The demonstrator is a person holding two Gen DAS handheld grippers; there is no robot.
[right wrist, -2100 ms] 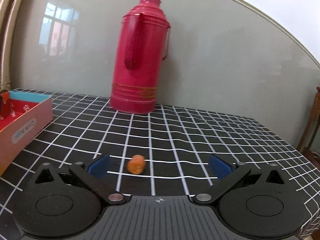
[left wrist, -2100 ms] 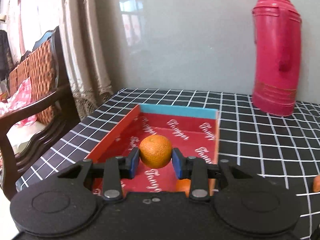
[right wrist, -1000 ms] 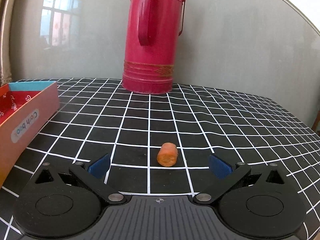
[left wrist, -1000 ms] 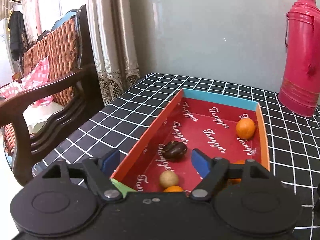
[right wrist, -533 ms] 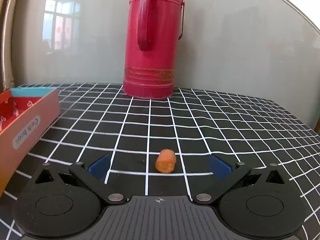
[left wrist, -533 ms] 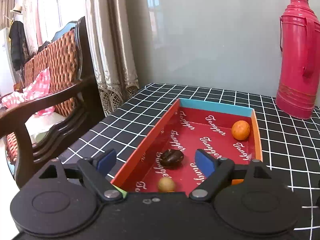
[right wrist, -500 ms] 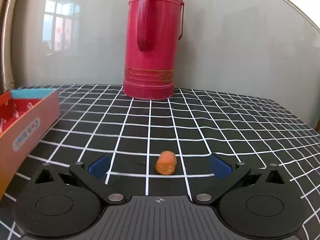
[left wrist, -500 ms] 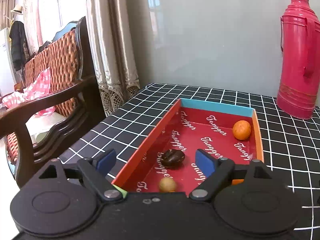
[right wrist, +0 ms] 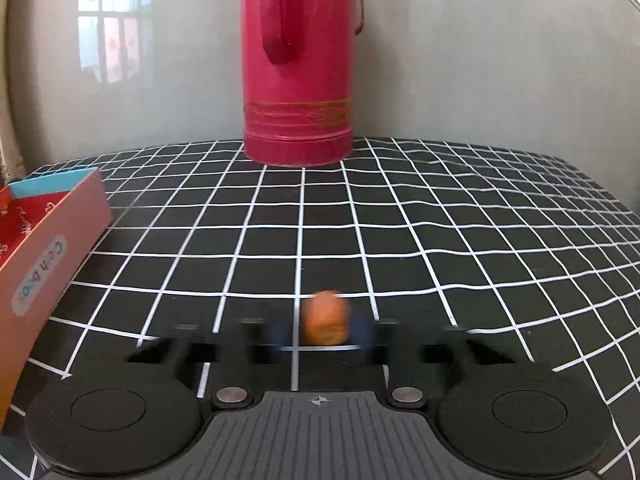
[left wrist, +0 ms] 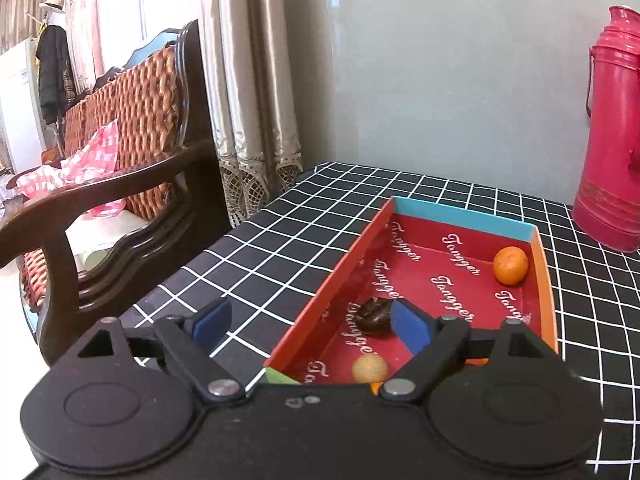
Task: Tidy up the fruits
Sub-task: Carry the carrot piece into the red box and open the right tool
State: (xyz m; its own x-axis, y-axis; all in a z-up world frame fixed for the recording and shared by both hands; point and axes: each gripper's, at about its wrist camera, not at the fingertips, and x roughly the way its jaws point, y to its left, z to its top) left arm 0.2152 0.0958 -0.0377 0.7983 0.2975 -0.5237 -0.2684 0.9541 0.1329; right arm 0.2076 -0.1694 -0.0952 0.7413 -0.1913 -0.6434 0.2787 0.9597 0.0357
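The red box (left wrist: 337, 276) lies on the checked table. It holds an orange (left wrist: 510, 265) at the far right, a dark brown fruit (left wrist: 373, 314), a small tan ball (left wrist: 369, 369) and an orange piece partly hidden by my left gripper. My left gripper (left wrist: 310, 326) is open and empty above the box's near left edge. In the right wrist view, my right gripper (right wrist: 320, 334) is blurred by motion, its fingers close on either side of a small orange piece (right wrist: 325, 318) on the table. The box's pink outer wall (right wrist: 52, 256) is at the left.
A tall red thermos (right wrist: 298, 64) stands at the back of the table, also seen at the right in the left wrist view (left wrist: 610, 128). A wooden wicker sofa (left wrist: 120, 168) and curtains (left wrist: 248, 92) stand left of the table's edge.
My right gripper moved forward and closed in from wide open onto the small orange piece. My left gripper drew back and left from the box after releasing the orange.
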